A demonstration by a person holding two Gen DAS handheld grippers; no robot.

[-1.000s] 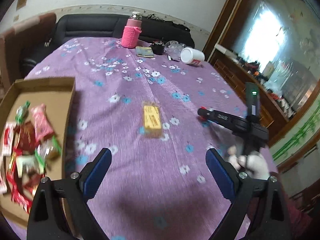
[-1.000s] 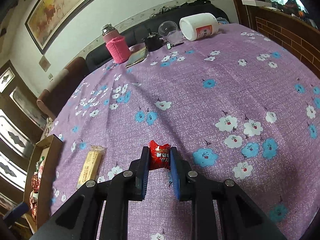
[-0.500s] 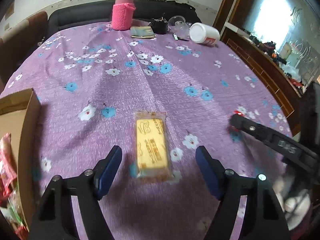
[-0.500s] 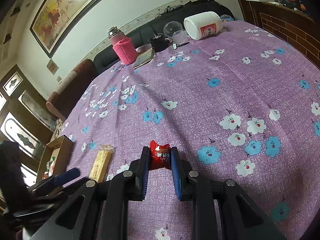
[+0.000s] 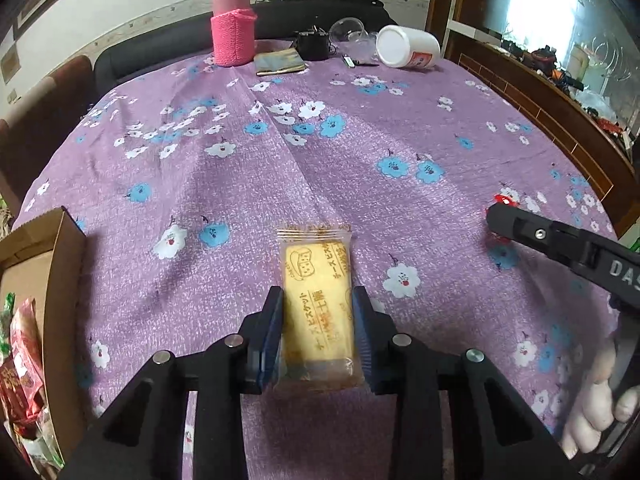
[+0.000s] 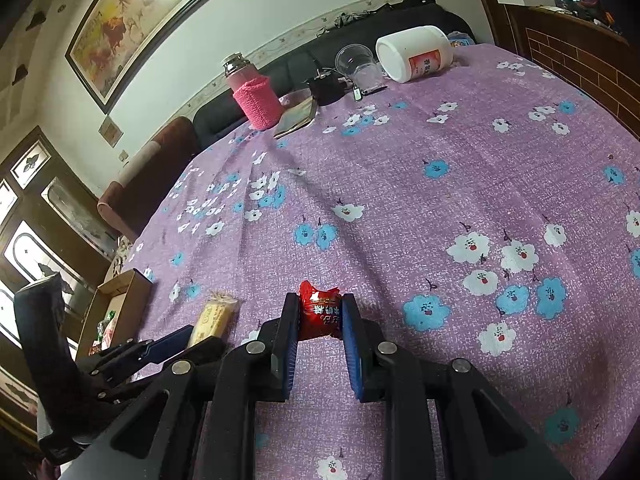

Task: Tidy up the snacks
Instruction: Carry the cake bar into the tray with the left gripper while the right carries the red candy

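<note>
My left gripper (image 5: 318, 300) is shut on a yellow biscuit packet (image 5: 316, 292) that lies on the purple flowered tablecloth (image 5: 360, 152). The packet also shows in the right wrist view (image 6: 214, 316), with the left gripper (image 6: 176, 340) around it. My right gripper (image 6: 320, 300) is shut on a small red wrapped candy (image 6: 320, 312). The right gripper (image 5: 520, 226) reaches in from the right of the left wrist view, the red candy (image 5: 502, 200) at its tip. A cardboard box (image 5: 60, 280) with several snack packets (image 5: 20, 344) stands at the left.
At the far edge stand a pink flask (image 5: 233, 28), a notebook (image 5: 280, 63), a black object (image 5: 314, 45), a clear cup (image 5: 348, 31) and a white jar on its side (image 5: 408, 47). A dark sofa (image 5: 160, 52) lies behind. The box (image 6: 116, 304) is left of both grippers.
My left gripper has moved forward over the biscuit packet and shut on it. The right gripper keeps its hold on the red candy and has hardly moved.
</note>
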